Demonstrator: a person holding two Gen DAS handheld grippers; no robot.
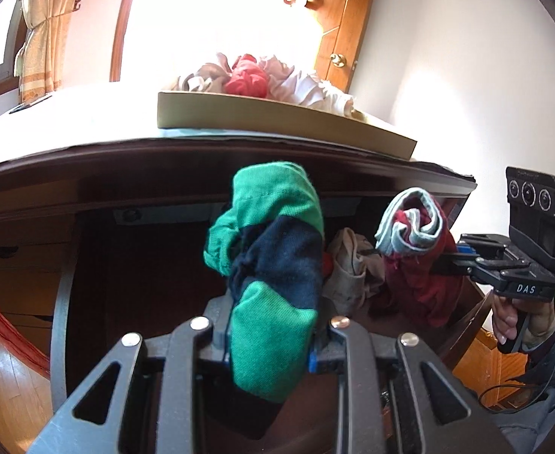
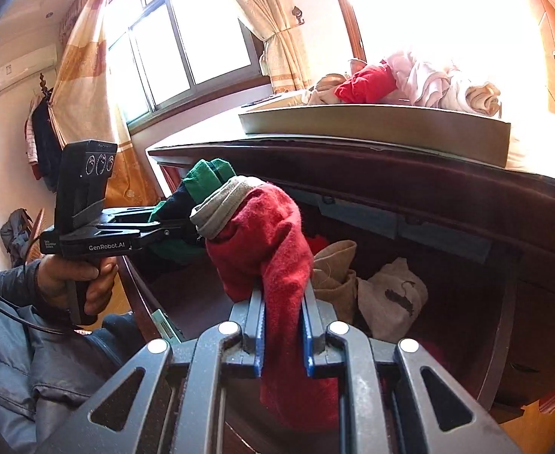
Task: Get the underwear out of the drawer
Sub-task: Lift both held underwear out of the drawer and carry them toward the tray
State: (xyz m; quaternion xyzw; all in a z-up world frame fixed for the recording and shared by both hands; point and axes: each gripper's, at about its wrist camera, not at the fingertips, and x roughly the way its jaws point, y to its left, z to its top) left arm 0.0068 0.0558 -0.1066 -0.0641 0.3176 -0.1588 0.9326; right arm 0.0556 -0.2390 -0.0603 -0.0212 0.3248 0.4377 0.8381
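Note:
My left gripper [image 1: 271,335] is shut on a rolled green and navy underwear [image 1: 273,265], held up in front of the open dark wooden drawer [image 1: 65,302]. My right gripper [image 2: 283,302] is shut on a red underwear with a grey waistband [image 2: 269,249], also lifted above the drawer [image 2: 504,340]. In the left wrist view the right gripper [image 1: 443,261] comes in from the right with the red underwear [image 1: 417,261]. The right wrist view has the left gripper [image 2: 179,230] at the left with the green roll [image 2: 201,181]. Beige rolled underwear [image 2: 387,299] lies in the drawer.
A shallow tan box [image 1: 277,121] on the dresser top holds red, pink and white garments [image 1: 247,79]. A person's hands [image 2: 84,276] and grey sleeves hold both tools. A window with curtains [image 2: 186,38] is at the back left; a wooden door [image 1: 338,26] stands behind.

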